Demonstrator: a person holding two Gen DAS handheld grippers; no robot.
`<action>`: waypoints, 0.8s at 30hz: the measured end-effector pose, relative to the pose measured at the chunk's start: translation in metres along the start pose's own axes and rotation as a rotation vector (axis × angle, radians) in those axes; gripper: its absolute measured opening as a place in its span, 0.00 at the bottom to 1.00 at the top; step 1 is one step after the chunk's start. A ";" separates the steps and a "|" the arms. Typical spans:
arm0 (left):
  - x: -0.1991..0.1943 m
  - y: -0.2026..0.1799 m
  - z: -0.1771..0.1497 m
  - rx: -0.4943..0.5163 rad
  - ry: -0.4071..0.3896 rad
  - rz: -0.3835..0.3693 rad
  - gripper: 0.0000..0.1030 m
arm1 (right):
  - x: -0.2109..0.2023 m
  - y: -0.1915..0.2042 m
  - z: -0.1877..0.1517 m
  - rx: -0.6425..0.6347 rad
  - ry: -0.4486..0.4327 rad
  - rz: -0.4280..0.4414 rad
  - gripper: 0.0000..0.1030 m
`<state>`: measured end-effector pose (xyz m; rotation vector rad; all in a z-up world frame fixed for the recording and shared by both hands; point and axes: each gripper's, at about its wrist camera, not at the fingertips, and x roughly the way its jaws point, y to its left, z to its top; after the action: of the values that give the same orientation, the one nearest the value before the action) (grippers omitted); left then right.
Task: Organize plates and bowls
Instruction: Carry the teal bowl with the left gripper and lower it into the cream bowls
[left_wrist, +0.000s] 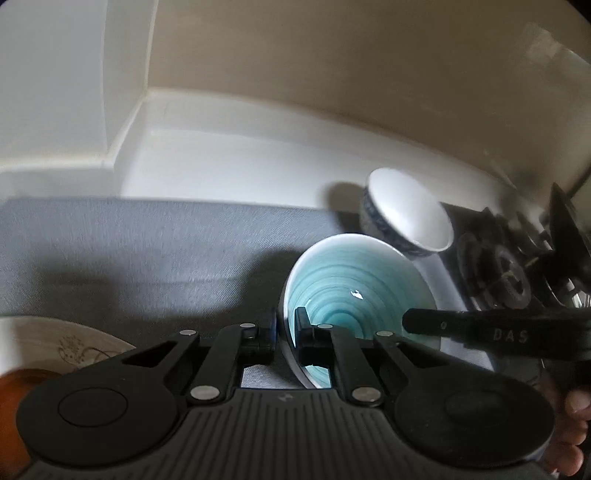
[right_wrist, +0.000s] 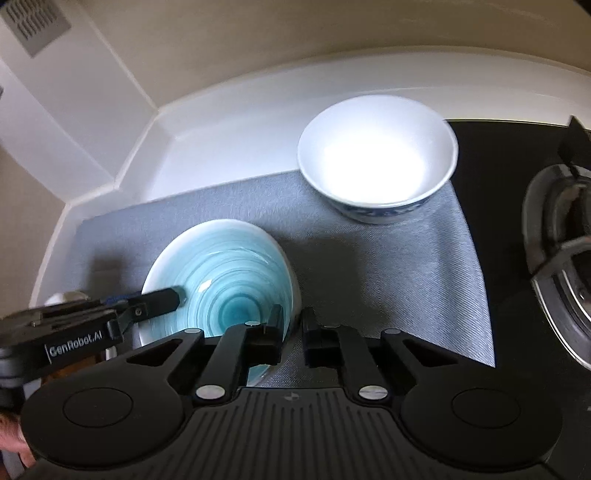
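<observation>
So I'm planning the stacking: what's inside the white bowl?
The white bowl looks empty, though glare washes out its bottom. It stands on the grey mat, which hides whatever lies beneath.

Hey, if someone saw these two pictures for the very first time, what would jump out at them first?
The turquoise swirl bowl in the middle of the grey mat draws the eye first, with the left gripper and the right gripper each closing their jaws on opposite sides of its rim. Next comes the brightly lit white bowl at the mat's far edge, beside the black gas stove.
</observation>
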<state>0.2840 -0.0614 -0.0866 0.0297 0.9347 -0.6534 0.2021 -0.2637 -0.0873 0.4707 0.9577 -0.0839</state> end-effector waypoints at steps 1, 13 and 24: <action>-0.006 -0.002 0.000 0.008 -0.011 -0.004 0.08 | -0.007 0.002 -0.002 -0.005 -0.020 0.000 0.10; -0.072 -0.070 -0.028 0.140 -0.071 -0.112 0.08 | -0.117 -0.008 -0.060 0.035 -0.165 -0.065 0.11; -0.053 -0.087 -0.065 0.205 0.044 -0.137 0.08 | -0.125 -0.024 -0.122 0.142 -0.111 -0.127 0.10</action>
<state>0.1676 -0.0850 -0.0645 0.1640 0.9144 -0.8770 0.0296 -0.2510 -0.0541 0.5296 0.8757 -0.2913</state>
